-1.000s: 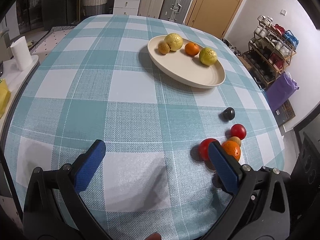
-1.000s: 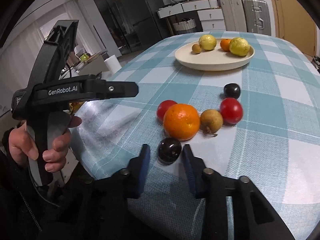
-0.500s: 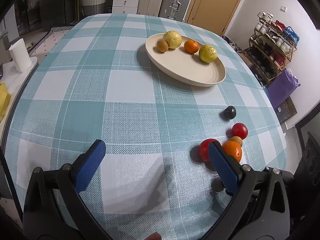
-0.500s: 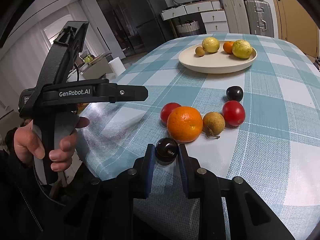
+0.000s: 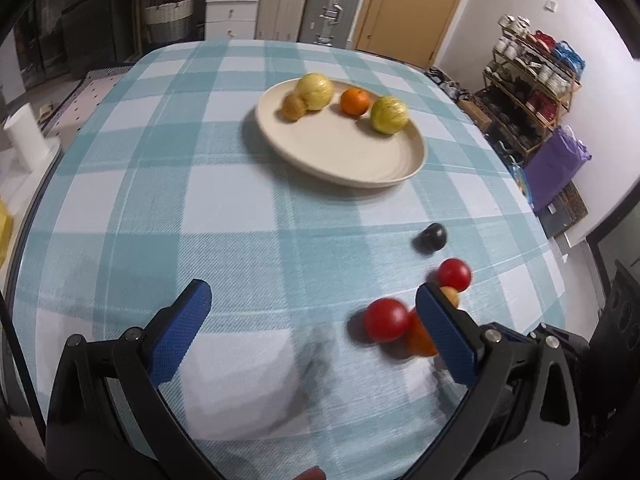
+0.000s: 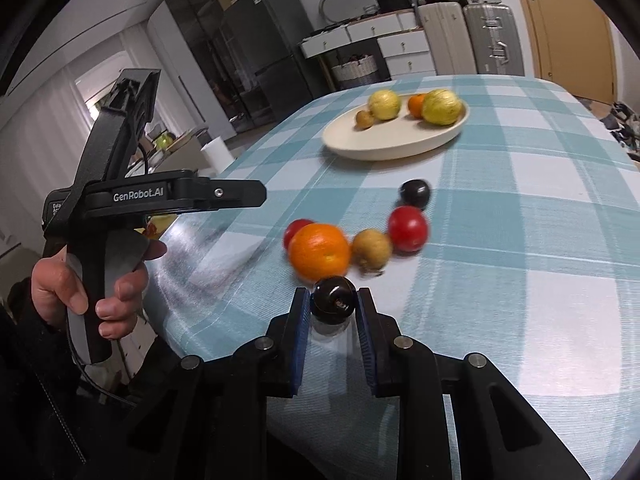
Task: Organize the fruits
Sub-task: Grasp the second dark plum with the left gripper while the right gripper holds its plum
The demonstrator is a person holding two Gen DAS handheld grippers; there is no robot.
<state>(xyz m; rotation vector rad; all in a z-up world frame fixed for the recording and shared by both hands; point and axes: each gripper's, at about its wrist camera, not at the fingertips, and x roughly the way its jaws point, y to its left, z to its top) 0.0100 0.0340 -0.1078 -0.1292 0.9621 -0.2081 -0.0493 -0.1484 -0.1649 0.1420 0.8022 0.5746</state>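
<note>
Right gripper [image 6: 333, 305] has its blue pads pinched on a small dark plum [image 6: 333, 299], one pad on each side, and the plum sits lifted a bit off the tablecloth with its shadow underneath. You can see its stem end facing the camera.

Left gripper [image 5: 310, 312] is spread wide with nothing between the fingers, hanging over the near part of the checked tablecloth [image 5: 200, 200]. From the right wrist view you get the person's left hand [image 6: 86, 290] wrapped round that gripper's handle, off the table's edge.

Loose fruit on the cloth, just past the held plum: a big orange [image 6: 319, 251], a red tomato [image 6: 297, 229] tucked right behind it, a small brownish fruit [image 6: 371, 249] touching the orange's right side, then another red tomato [image 6: 407, 228] next to that, and a second dark plum [image 6: 415, 193] a little further on by itself.

Further back is the cream plate [image 6: 384, 148] with four fruits along its far side: a small brown one [image 6: 365, 118], a pale yellow one [image 6: 384, 104] touching it, a small orange [image 6: 417, 105], and a yellow-green one [image 6: 441, 107]. The near half of the plate is bare.

Both views are a bit motion-blurred, so the finer fruit details are hard to call.
</note>
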